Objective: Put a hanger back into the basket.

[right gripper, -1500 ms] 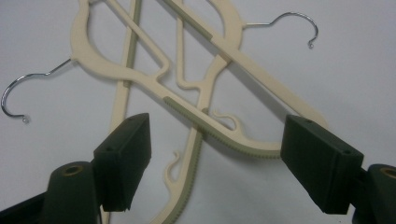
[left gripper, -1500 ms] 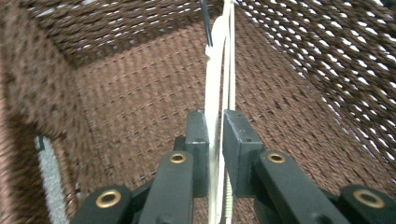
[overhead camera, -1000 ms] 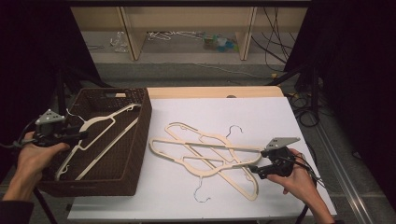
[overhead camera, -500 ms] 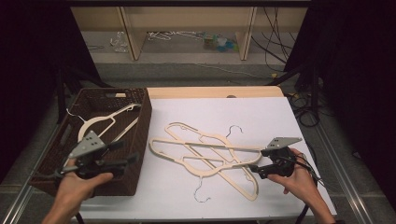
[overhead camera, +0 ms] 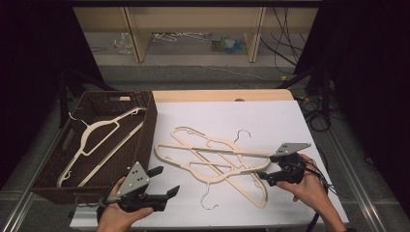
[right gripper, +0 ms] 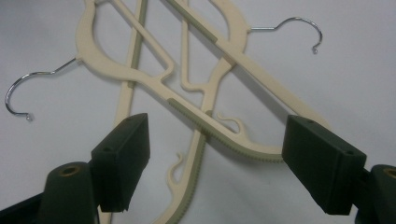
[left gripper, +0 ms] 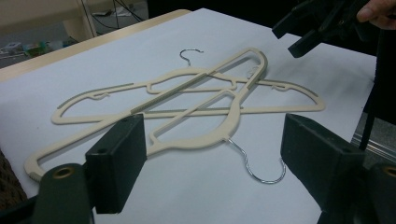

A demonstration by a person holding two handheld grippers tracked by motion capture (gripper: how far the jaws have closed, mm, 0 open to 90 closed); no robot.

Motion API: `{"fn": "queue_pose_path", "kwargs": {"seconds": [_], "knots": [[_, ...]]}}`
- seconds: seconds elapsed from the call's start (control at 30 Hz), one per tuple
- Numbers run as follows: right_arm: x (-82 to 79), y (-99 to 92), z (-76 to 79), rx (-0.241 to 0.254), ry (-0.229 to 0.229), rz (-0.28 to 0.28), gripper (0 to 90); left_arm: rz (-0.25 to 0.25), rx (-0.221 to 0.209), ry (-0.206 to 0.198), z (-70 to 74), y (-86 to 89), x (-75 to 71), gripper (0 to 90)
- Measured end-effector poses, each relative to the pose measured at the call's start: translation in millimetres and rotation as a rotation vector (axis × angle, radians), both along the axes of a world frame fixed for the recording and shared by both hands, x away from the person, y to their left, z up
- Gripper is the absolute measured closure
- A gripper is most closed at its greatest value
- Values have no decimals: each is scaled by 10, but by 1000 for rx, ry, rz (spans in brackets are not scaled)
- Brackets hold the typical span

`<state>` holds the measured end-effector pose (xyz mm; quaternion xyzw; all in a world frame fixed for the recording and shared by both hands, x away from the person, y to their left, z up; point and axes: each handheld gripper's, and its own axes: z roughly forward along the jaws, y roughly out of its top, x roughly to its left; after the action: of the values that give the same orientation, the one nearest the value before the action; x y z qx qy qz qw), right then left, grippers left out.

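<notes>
Crossed cream plastic hangers (overhead camera: 212,159) with metal hooks lie in a pile in the middle of the white table. One more cream hanger (overhead camera: 96,135) lies inside the brown wicker basket (overhead camera: 150,121) at the left. My left gripper (overhead camera: 164,181) is at the table's front edge, just right of the basket, pointing at the pile. Its jaws have just been opening and nothing is between them. In the left gripper view the left gripper (left gripper: 219,163) faces the hangers (left gripper: 187,93). My right gripper (overhead camera: 267,166) stands open at the pile's right end. In its own view the right gripper (right gripper: 222,161) straddles a hanger arm (right gripper: 219,135) without pressing on it.
The basket takes up the table's left side. A wooden shelf unit (overhead camera: 193,29) and loose cables stand on the floor beyond the far edge. The other gripper (left gripper: 308,28) shows at the top right of the left gripper view. White table surface (overhead camera: 270,116) lies behind the pile.
My left gripper has swung from the basket's left side to the table's front edge, and its jaws stand wider. The hanger stays in the basket. The right gripper has not moved.
</notes>
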<state>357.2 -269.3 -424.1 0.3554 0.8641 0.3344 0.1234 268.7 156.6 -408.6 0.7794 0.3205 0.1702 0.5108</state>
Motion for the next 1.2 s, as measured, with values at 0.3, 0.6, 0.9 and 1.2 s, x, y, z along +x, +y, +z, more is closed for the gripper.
{"fn": "queue_pose_path", "kwargs": {"seconds": [0.3, 0.6, 0.9, 1.2], "knots": [[44, 19, -24, -14, -17, 13, 244, -14, -19, -14, -198, -42, -44, 173], [310, 150, -51, -38, -69, 70, 274, -32, 3, -19, -238, -57, -70, 161], [722, 332, -142, -130, -61, 112, 335, -55, 19, -18, -275, -67, -57, 166], [1035, 432, -282, -178, 6, 181, 402, -63, 21, -12, -295, -66, -51, 172]]}}
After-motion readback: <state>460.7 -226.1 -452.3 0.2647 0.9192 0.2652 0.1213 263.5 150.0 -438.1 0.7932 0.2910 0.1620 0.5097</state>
